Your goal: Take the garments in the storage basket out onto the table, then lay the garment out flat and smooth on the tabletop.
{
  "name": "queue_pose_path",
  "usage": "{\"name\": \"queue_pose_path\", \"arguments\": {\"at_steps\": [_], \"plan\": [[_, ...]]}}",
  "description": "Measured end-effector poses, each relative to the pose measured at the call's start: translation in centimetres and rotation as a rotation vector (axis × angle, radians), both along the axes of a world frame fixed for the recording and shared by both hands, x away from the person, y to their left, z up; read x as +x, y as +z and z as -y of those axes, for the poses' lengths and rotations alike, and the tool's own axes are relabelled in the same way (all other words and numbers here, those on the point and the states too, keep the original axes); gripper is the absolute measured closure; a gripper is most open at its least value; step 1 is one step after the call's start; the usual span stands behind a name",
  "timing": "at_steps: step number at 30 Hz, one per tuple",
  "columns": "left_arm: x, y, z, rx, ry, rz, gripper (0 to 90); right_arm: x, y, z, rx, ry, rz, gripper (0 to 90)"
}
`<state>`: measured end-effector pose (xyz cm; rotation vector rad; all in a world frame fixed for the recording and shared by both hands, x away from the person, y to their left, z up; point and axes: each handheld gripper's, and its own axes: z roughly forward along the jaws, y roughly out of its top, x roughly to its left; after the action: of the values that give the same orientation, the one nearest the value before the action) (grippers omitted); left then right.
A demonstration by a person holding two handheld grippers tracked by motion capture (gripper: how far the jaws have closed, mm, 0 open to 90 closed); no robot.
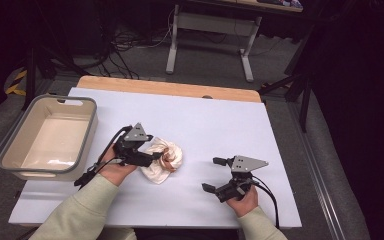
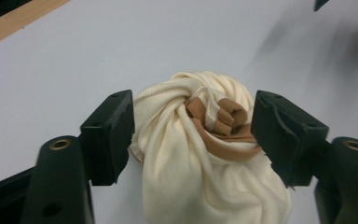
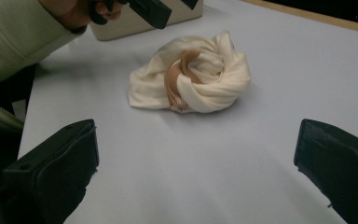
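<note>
A cream cloth rolled into a knot-like bundle [image 1: 163, 160] with a tan piece tucked in its middle lies on the white table top [image 1: 205, 115]. My left gripper [image 1: 155, 151] is just left of it, open. In the left gripper view the black jaws stand on either side of the bundle [image 2: 200, 158] with small gaps, the left gripper [image 2: 193, 102] not pressing it. My right gripper [image 1: 210, 174] rests to the bundle's right, open and empty. The right gripper view has the bundle [image 3: 196, 74] ahead of the right gripper [image 3: 198, 135], and the left gripper [image 3: 161, 8] beyond it.
A beige bin with a grey rim [image 1: 45, 97] stands at the table's left edge, its wall [image 3: 135, 25] behind the left hand. A wooden strip [image 1: 170, 89] runs along the far edge. Desk legs and cables lie on the floor beyond.
</note>
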<state>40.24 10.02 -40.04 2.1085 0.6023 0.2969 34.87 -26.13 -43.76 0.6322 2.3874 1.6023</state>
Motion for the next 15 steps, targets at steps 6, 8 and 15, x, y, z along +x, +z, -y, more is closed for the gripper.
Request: {"name": "queue_pose_path", "arguments": {"at_steps": [6, 8, 15], "plan": [[-0.8, 0.2, -1.5, -0.04, -0.012, -0.022, 43.5, 0.2, 0.5, -0.3, -0.011, -0.009, -0.019, 10.0], [-1.3, 0.1, -1.9, -0.029, -0.021, -0.032, 49.5, 0.2, 0.9, -0.6, -0.023, 0.022, -0.036, 25.3], [-2.5, -0.7, -3.0, 0.001, -0.022, -0.058, 57.5, 0.9, 1.9, -2.3, -0.06, 0.052, -0.062, 53.6]]}}
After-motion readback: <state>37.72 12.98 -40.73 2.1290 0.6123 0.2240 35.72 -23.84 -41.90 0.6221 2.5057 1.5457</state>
